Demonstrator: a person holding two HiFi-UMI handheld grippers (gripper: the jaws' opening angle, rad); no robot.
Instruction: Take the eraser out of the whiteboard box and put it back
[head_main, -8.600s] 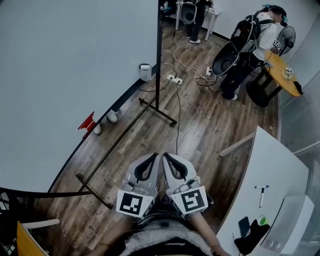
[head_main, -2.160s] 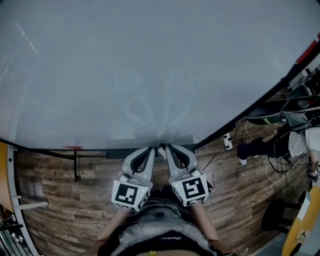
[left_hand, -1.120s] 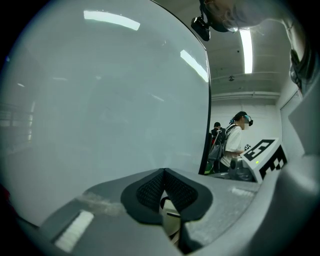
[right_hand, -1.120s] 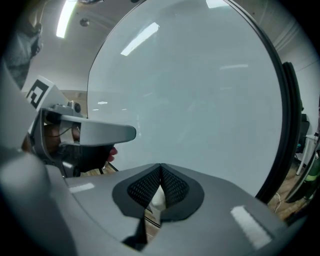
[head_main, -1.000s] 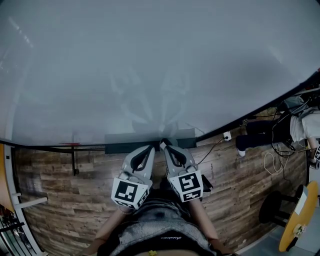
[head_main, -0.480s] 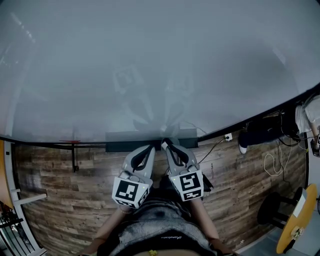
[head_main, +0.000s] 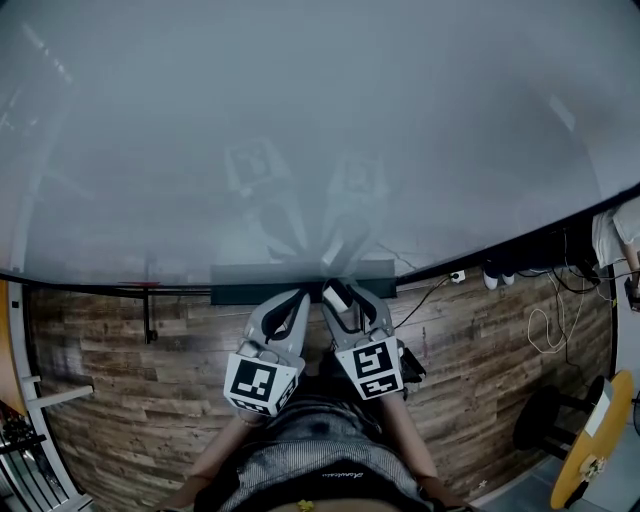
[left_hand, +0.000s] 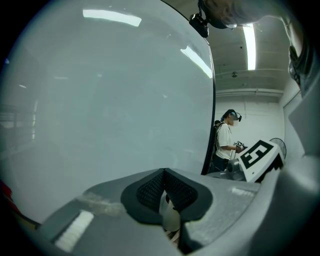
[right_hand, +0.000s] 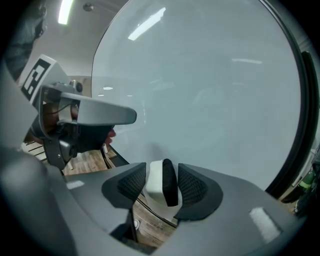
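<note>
The middle of the whiteboard box (head_main: 240, 290) lies under the left gripper (head_main: 302, 296) and right gripper (head_main: 338, 293). There, jaws hide the lower end of the eraser (right_hand: 156, 182).

Quick tally: one whiteboard (head_main: 300, 120), one whiteboard box (head_main: 250, 293) along its bottom edge, one eraser (right_hand: 162, 182) there too, two grippers below it (left gripper (head_main: 297, 294), right gripper (head_main: 338, 290)), one person (left_hand: 226, 142) past its edge.

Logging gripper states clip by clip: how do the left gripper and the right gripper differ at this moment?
The left gripper has its jaws together; the right gripper has its jaws apart, having just been opening. Nothing sits between the left gripper's jaws, while the white and black eraser stands between the right gripper's. Both point at the whiteboard, side by side.
</note>
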